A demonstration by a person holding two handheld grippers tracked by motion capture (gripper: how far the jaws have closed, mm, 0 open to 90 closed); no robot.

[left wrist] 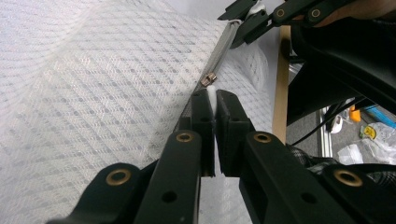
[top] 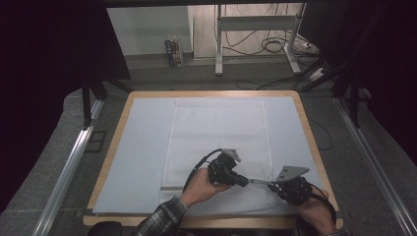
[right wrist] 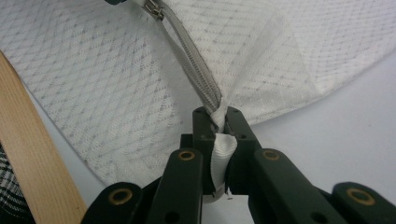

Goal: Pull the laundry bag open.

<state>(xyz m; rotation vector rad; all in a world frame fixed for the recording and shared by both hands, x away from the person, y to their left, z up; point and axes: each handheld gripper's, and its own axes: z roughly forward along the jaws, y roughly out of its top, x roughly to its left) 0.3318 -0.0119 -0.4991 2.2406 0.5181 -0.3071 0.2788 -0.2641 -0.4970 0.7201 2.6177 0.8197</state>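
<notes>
Now: zipping white mesh laundry bag [top: 216, 142] | left tongs [left wrist: 211, 100] pinch white zipper pull-tab [left wrist: 211, 92] | right tongs [right wrist: 219, 122] clamp grey zipper end [right wrist: 218, 112] | next: steady counter-tension.

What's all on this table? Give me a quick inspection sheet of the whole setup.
Surface: wooden table under a pale sheet.
Job's things: white mesh bag lying flat; grey zipper stretched between the grippers, its slider near the left one.
Clutter: nothing seen on the table.
Grippers: left gripper shut on the white pull tab; right gripper shut on the zipper's end.
Cables: one trails from each gripper; more on the floor behind.
Surroundings: metal frame, dark curtains at both sides.
</notes>
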